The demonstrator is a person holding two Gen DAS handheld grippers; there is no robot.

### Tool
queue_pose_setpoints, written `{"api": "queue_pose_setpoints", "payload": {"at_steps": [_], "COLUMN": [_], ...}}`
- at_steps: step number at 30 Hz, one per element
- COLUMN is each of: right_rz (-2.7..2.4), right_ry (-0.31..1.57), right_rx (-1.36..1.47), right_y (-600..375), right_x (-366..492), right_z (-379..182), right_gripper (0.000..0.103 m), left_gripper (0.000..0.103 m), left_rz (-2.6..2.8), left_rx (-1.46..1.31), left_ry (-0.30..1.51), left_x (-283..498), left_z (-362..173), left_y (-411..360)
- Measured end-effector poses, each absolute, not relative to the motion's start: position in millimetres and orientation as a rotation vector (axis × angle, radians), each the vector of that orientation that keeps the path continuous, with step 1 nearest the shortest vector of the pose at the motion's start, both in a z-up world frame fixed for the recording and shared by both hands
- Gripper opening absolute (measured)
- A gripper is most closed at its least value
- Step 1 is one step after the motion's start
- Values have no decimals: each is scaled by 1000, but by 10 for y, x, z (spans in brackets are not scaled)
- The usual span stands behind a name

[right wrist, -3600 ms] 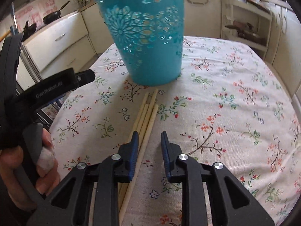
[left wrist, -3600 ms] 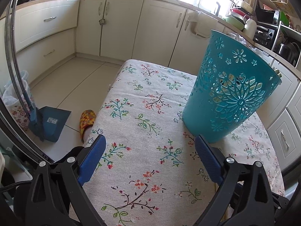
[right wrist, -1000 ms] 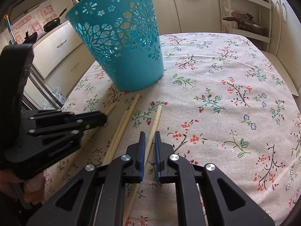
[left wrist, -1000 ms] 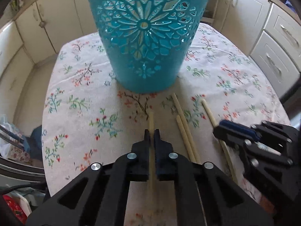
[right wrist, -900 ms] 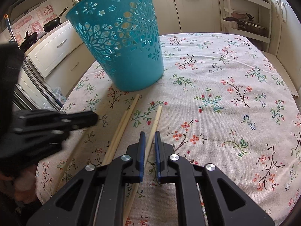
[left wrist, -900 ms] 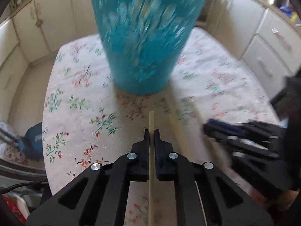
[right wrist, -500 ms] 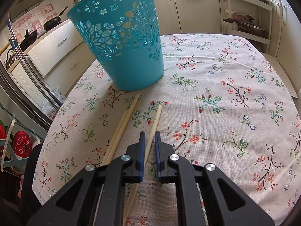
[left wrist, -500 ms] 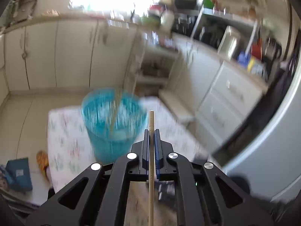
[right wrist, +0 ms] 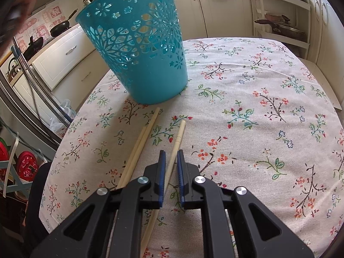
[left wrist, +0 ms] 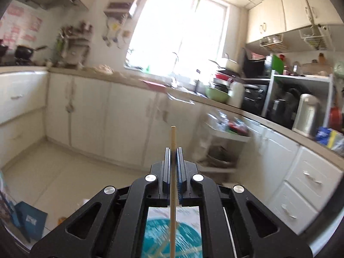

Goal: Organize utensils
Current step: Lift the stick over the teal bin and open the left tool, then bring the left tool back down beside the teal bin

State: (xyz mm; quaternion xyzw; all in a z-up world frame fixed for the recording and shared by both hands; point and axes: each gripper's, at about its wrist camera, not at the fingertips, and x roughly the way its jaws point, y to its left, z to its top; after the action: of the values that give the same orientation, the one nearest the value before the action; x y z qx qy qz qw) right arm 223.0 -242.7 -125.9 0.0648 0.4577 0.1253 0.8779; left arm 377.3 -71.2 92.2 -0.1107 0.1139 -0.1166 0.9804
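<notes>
While lifted above the teal basket, left tongs clamped on one chopstick. Right tongs nearly closed around another chopstick on the desk. Two chopsticks left beside.

A floral tablecloth covers the table. Cream cabinets run below a long worktop, under a bright window. A green bowl sits on the worktop beside a white jug, with a steel kettle further right. A black pan rests on the stove at the left. A blue dustpan lies on the tiled floor. A lidded pan sits on a white shelf rack.
</notes>
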Motion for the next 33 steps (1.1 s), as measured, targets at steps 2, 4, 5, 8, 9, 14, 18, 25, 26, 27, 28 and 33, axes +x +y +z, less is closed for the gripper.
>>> {"api": "queue_pose_setpoints", "payload": {"at_steps": [2, 4, 5, 8, 9, 14, 18, 25, 26, 27, 28, 33], "right_rz": [264, 268, 270, 275, 276, 276, 284, 284, 278, 268, 252, 173], "right_ry": [955, 956, 957, 957, 958, 957, 956, 946, 945, 943, 941, 927], "right_rx": [141, 150, 154, 166, 170, 167, 166, 111, 108, 105, 99, 24], "right_y": [-2446, -2457, -2469, -2492, -2501, -2497, -2487, -2391, -2389, -2387, -2387, -2321], "right_x": [2240, 2248, 2253, 2262, 2265, 2257, 2251, 2211, 2203, 2194, 2182, 2142], "right_z": [-1256, -1255, -1256, -1257, -1256, -1250, -1251, -1230, -1230, -1231, -1230, -1227], "right_gripper": [11, 11, 11, 11, 11, 11, 16, 24, 24, 24, 24, 24], "left_gripper": [5, 5, 5, 5, 5, 8, 40, 67, 68, 69, 69, 82], "left_rz": [-200, -183, -175, -168, -174, -198, -175, -132, -132, -138, -145, -160], "left_rx": [-199, -175, -163, -127, -115, -65, -72, -31, -16, -5, 4, -1], "left_ry": [219, 245, 266, 294, 302, 317, 310, 447, 494, 537, 584, 695], "left_x": [3884, 4001, 4046, 4026, 4006, 3687, 3320, 2723, 2715, 2717, 2729, 2811], "left_z": [814, 654, 547, 352, 313, 189, 134, -570, -725, -853, -990, -1327], "left_y": [-775, -851, -884, -929, -943, -878, -683, -381, -383, -386, -397, -417]}}
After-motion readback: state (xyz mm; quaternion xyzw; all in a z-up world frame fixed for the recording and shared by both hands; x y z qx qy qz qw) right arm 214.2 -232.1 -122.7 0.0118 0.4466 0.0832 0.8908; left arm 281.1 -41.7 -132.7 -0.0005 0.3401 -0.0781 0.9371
